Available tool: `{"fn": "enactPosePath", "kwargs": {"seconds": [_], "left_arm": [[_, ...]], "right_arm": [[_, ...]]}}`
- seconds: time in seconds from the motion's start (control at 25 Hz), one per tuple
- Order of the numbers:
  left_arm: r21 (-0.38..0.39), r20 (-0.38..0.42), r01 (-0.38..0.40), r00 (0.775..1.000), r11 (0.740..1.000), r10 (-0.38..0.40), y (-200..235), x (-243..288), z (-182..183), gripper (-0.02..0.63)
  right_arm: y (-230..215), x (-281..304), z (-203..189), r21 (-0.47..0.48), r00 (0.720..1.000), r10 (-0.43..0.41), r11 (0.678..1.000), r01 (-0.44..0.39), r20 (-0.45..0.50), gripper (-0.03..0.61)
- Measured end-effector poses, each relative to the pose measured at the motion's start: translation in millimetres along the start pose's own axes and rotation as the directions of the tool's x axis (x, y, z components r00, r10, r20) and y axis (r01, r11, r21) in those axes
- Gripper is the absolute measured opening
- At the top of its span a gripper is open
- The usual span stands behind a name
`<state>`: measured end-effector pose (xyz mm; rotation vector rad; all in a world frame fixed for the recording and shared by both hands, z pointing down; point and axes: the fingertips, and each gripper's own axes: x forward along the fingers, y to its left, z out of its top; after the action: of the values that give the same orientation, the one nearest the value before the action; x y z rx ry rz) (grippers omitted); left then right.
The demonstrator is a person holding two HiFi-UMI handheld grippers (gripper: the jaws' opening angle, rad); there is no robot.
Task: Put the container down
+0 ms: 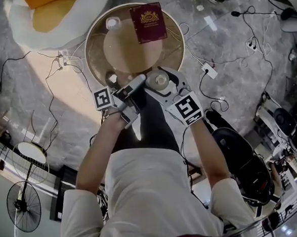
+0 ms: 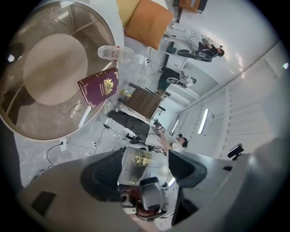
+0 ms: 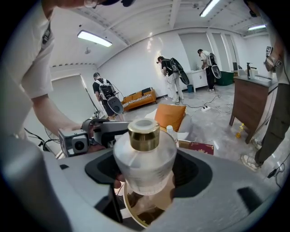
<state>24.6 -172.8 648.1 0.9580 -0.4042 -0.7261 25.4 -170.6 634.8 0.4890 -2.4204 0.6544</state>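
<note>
A frosted glass container with a gold cap sits upright between the jaws of my right gripper, which is shut on it. In the head view the container hangs at the near edge of the round glass table, held by the right gripper. My left gripper is just left of it. Its jaws press a clear boxy piece with a gold crest, so the left gripper is shut on that piece. A maroon book lies on the table's far side.
A plastic bottle stands on the table's far left. Cables and power strips cross the marble floor. A white and orange cushion lies beyond the table, a fan at the lower left. People with backpacks stand across the room.
</note>
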Motion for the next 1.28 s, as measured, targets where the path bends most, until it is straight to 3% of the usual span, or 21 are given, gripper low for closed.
{"fn": "enactPosePath", "kwargs": {"seconds": [0.44,0.72,1.04,1.28], "left_arm": [[0.006,0.033,-0.054,0.998,0.999,0.053,65,9,43,0.302],[0.022,0.082,-0.102,0.992,0.995,0.100,104,3,75,0.301],[0.063,0.111,-0.103,0.989,0.993,0.095,137,-10,100,0.296],[0.054,0.122,-0.104,0.988,0.993,0.097,159,-13,108,0.241]], "right_arm": [[-48,46,-49,0.028,1.000,0.012,1.000,-0.012,-0.016,0.334],[-78,72,-78,0.052,1.000,-0.019,0.998,0.020,-0.018,0.334],[-113,107,-120,0.039,0.996,-0.080,0.996,0.082,-0.046,0.334],[-128,134,-150,0.048,0.992,-0.114,0.992,0.117,-0.062,0.334]]}}
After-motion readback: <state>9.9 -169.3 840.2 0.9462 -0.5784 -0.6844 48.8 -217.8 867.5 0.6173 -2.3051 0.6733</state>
